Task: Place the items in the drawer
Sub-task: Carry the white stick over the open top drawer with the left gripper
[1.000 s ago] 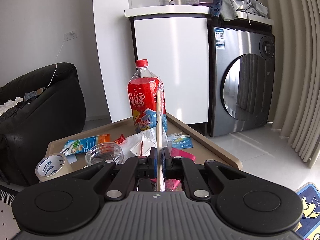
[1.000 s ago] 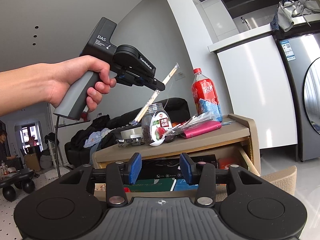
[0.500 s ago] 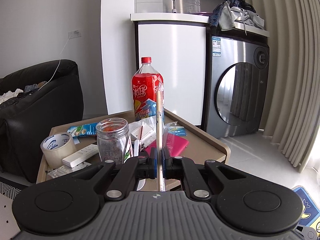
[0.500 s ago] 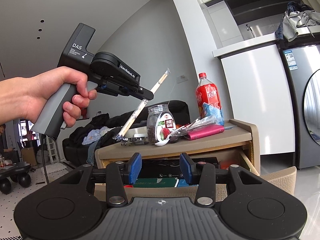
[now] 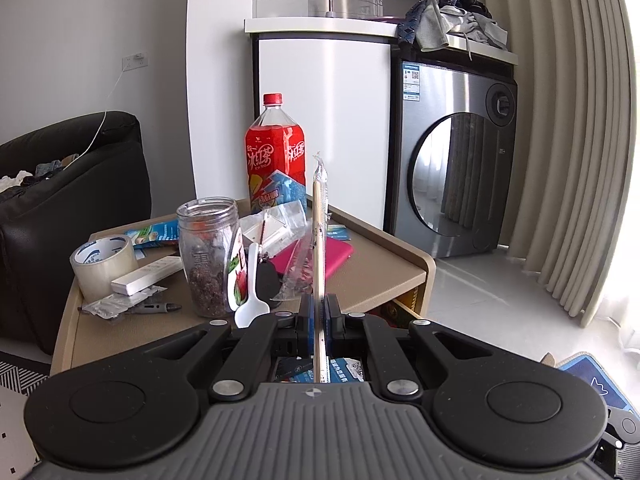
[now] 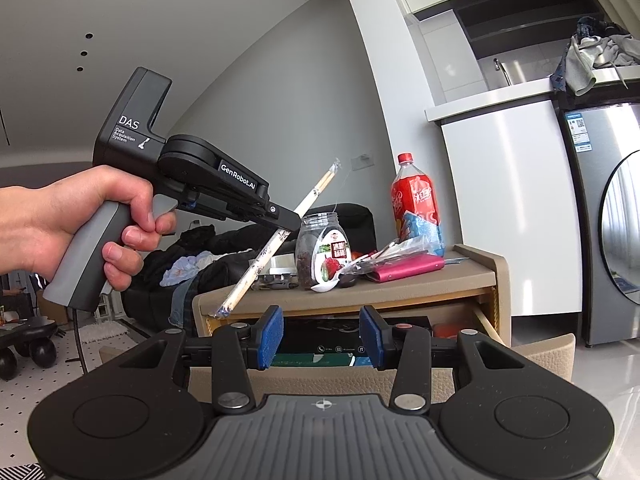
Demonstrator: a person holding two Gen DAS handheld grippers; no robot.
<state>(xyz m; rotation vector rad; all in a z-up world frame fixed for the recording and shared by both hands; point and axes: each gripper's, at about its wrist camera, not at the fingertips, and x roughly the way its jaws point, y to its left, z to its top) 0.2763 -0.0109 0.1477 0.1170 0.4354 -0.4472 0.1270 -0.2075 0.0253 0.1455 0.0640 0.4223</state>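
Note:
My left gripper is shut on a pair of plastic-wrapped wooden chopsticks that stand up between its blue pads. In the right wrist view a hand holds that left gripper above and left of the beige side table. The chopsticks slant there, their lower end close to the table's front left corner. The table's drawer is pulled out, with dark boxes and packets inside. My right gripper is open and empty, low in front of the drawer.
On the tabletop stand a red drink bottle, a clear jar, a tape roll, a pink wallet and a white spoon. A black sofa is at the left, a washing machine at the right.
The left gripper has drawn back from the tabletop and come lower with the chopsticks still held. The right gripper has stayed open in front of the drawer.

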